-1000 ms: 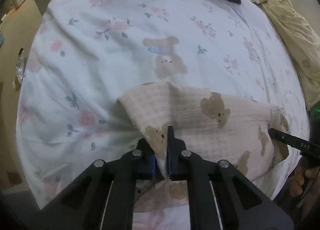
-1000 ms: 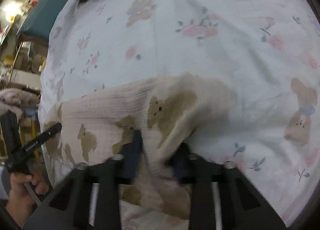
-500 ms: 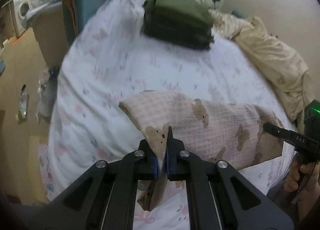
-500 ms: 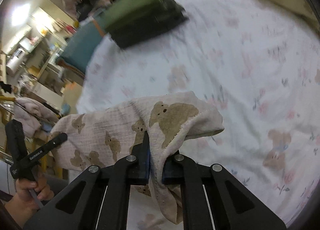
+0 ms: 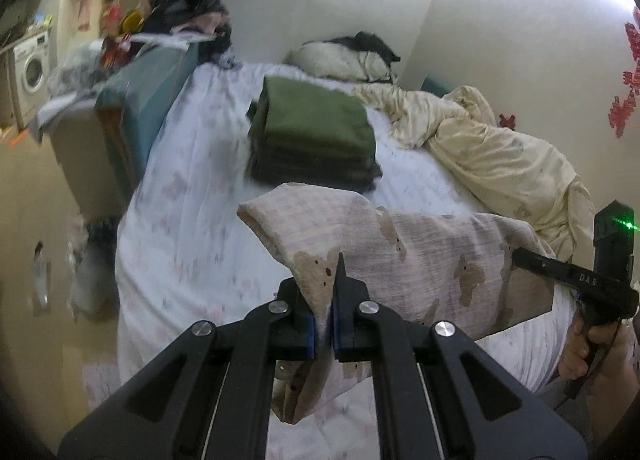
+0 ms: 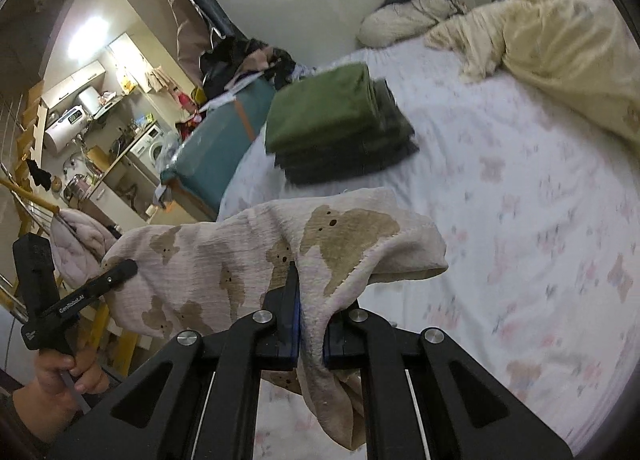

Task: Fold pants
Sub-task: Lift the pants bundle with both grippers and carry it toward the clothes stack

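We see a bedroom from two cameras, each mounted on a hand-held gripper and looking forward along its two fingers.

The left gripper [image 5: 325, 334] is pinched nearly closed on the top edge of the pants [image 5: 420, 260], a pale pink checked fabric printed with brown bears. The cloth runs from between its fingers off to its right, where the right gripper [image 5: 520, 256] pinches the other end, with a hand [image 5: 588, 344] gripping its handle. A loose end of the pants hangs down below the left gripper's fingers.

From the right gripper's [image 6: 310, 332] camera, the fingers are also pressed together on the pants [image 6: 224, 260], with a thick fold of fabric squeezed between them and a tail of cloth drooping beneath. The pants stretch away to this gripper's left, where the left gripper [image 6: 124, 270] holds them, a hand [image 6: 66, 374] around its handle.

The pants are held up in the air between the two grippers, above the near edge of the bed [image 5: 192, 195], which has a white sheet with faint pink flowers. Ahead of both grippers, farther up the bed, sits a stack of folded clothes [image 5: 312, 131], olive green on top. To the right of the stack lies a crumpled cream blanket [image 5: 492, 155]. Beyond it, against the wall, rests a pillow [image 5: 340, 59]. Left of the bed we see a teal box [image 6: 216, 147] and a washing machine [image 5: 32, 71].
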A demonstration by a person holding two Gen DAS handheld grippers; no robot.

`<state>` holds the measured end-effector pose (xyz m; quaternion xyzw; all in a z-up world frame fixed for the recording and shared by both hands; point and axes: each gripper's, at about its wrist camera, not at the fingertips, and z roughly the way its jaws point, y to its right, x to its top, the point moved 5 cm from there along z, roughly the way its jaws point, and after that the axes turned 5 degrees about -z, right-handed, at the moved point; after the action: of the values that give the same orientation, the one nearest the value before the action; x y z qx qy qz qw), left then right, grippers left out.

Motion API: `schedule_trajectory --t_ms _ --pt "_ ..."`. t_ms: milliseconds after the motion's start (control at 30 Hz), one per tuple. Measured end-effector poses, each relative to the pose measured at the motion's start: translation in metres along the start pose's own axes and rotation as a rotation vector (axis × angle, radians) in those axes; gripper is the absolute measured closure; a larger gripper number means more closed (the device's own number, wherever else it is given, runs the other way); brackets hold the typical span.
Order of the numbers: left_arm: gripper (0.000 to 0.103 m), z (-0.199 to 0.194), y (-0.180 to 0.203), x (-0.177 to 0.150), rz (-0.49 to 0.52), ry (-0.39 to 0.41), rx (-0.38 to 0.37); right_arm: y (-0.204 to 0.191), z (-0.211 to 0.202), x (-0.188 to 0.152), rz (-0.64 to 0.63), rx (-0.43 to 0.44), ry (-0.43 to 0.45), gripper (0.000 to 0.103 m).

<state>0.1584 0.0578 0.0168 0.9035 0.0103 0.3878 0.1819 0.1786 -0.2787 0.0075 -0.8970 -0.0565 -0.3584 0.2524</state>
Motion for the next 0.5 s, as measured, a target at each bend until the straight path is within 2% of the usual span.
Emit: schedule_trajectory --t_ms 233,500 --pt "0.099 0.032 0.006 0.065 0.041 0.055 0.011 0.003 0.02 0.068 -0.051 -0.021 0.026 0.095" --pt "0.099 0.103 -0.013 0.154 0.033 0.12 0.049 0.018 0.083 0.157 -0.099 -0.038 0.033 0.096"
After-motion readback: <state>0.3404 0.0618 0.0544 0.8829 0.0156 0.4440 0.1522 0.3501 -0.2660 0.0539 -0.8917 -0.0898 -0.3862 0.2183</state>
